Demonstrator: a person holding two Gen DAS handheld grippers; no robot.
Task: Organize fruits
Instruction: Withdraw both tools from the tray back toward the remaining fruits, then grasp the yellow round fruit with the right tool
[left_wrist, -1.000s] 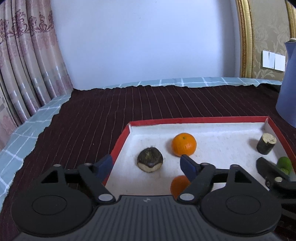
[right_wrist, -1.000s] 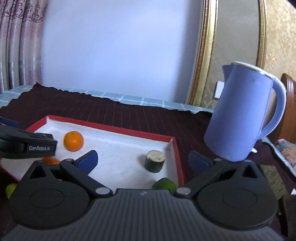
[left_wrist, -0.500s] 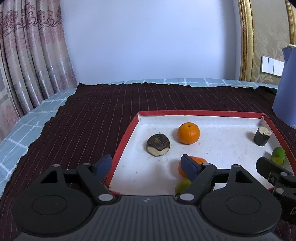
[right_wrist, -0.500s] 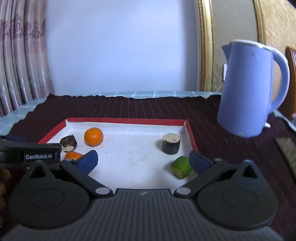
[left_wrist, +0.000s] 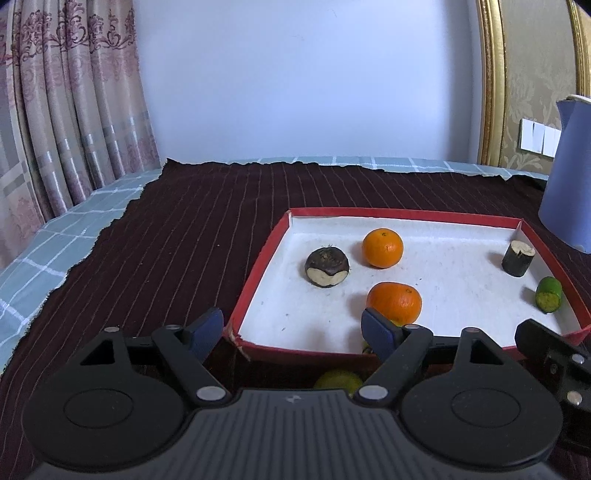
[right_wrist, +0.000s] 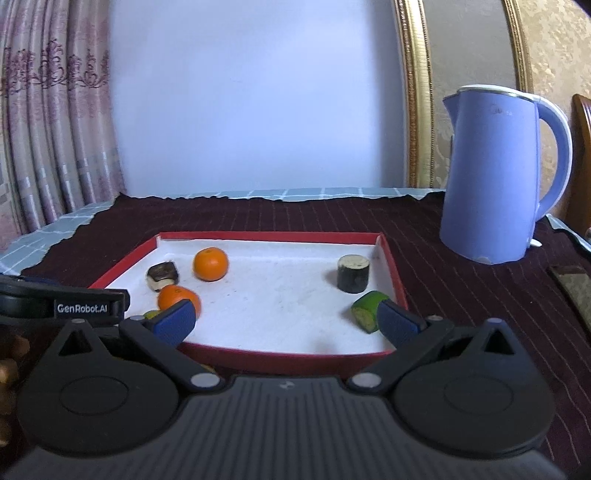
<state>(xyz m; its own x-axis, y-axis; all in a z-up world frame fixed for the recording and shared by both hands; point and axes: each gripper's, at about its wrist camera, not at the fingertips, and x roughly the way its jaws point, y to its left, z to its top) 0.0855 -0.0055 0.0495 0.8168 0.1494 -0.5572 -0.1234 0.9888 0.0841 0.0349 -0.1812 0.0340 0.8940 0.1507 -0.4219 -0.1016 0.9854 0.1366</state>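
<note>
A red tray (left_wrist: 255, 266) with a white floor holds two oranges (left_wrist: 382, 247) (left_wrist: 395, 301), a dark brown peeled piece (left_wrist: 327, 266), a dark cylinder (left_wrist: 518, 257) and a green cut piece (left_wrist: 549, 299). A yellow-green fruit (left_wrist: 338, 380) lies on the cloth just outside the tray's near wall. My left gripper (left_wrist: 291, 328) hangs open over the tray's near left corner, holding nothing. In the right wrist view my right gripper (right_wrist: 286, 321) stands open above the tray's near wall (right_wrist: 280, 356), its right finger close to the green piece (right_wrist: 365, 310).
A blue electric kettle (right_wrist: 491, 177) stands on the dark striped cloth to the right of the tray. A checked tablecloth edge (left_wrist: 55, 254) runs along the left, with curtains behind. A dark strap (right_wrist: 572, 291) lies at the far right.
Both grippers have drawn back from the tray, so it looks farther away and more of it shows. The yellow-green fruit in front of the tray has come into view. Both stay open.
</note>
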